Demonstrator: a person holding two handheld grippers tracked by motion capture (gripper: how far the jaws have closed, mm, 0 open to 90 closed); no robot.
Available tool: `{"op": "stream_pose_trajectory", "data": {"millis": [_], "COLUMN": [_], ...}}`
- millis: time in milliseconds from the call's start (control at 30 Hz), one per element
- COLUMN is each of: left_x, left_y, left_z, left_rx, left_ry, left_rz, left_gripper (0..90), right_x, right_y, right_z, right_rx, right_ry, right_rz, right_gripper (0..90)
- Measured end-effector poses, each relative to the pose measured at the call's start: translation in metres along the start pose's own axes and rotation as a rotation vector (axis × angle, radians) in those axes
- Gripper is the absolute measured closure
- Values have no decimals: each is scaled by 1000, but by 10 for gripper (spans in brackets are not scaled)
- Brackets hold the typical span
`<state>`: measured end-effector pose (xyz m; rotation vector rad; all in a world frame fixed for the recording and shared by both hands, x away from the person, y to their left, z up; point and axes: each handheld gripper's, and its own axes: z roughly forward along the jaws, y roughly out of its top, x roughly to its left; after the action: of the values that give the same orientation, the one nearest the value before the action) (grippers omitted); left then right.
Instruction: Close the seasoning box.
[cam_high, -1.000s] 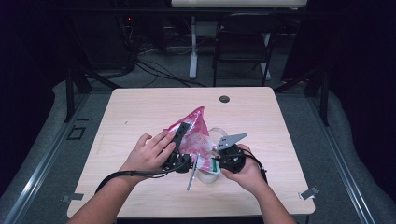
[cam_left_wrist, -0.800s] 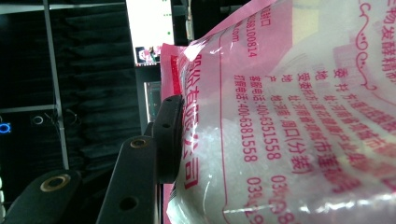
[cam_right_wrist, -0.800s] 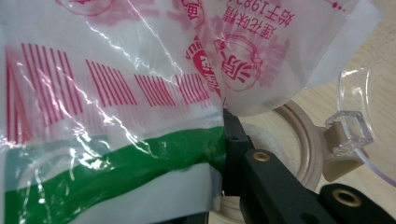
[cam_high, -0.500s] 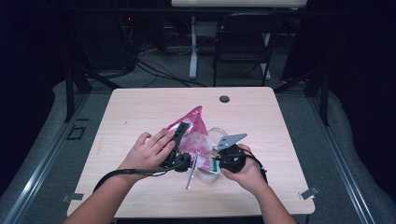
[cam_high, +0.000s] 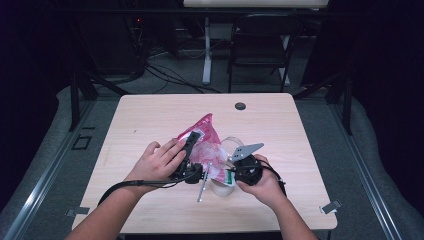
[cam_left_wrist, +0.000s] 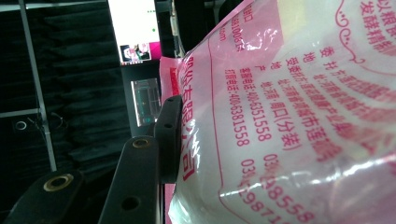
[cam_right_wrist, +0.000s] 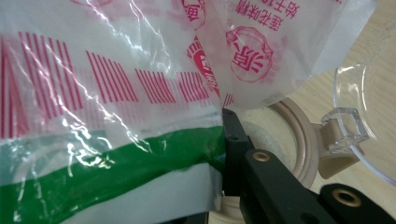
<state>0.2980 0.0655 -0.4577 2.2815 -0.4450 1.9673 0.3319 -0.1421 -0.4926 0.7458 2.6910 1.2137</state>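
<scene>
A pink and white printed plastic bag is held up over the middle of the table. My left gripper is shut on its upper pink part; in the left gripper view one black jaw presses against the bag, and the other jaw is hidden behind it. My right gripper is shut on the bag's lower end with the green strip. Below that end stands a jar with a beige rim, white grains inside and its clear hinged lid flipped open.
A thin metal utensil lies on the wooden table beside the jar. A small black round object sits near the far edge. A chair and cables are on the floor beyond.
The bag and both grippers have barely shifted. Neither hold on the bag has changed.
</scene>
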Motion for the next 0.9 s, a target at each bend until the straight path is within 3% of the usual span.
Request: {"op": "stream_pose_trajectory", "data": {"millis": [300, 467, 533, 900], "left_x": [-3, -4, -6, -9], "left_y": [-3, -5, -6, -9], "left_z": [-2, -2, -2, -3], "left_rx": [19, 18, 17, 21], "left_ry": [-24, -17, -27, -27], "left_rz": [0, -4, -23, -26], "left_gripper": [628, 629, 629, 627], "right_x": [0, 1, 1, 2], "right_y": [0, 0, 0, 0], "right_z": [0, 1, 1, 2], "right_rx": [-5, -4, -5, -7], "right_ry": [1, -2, -4, -6], "right_rz": [4, 2, -2, -1], "right_gripper": [900, 900, 900, 900]}}
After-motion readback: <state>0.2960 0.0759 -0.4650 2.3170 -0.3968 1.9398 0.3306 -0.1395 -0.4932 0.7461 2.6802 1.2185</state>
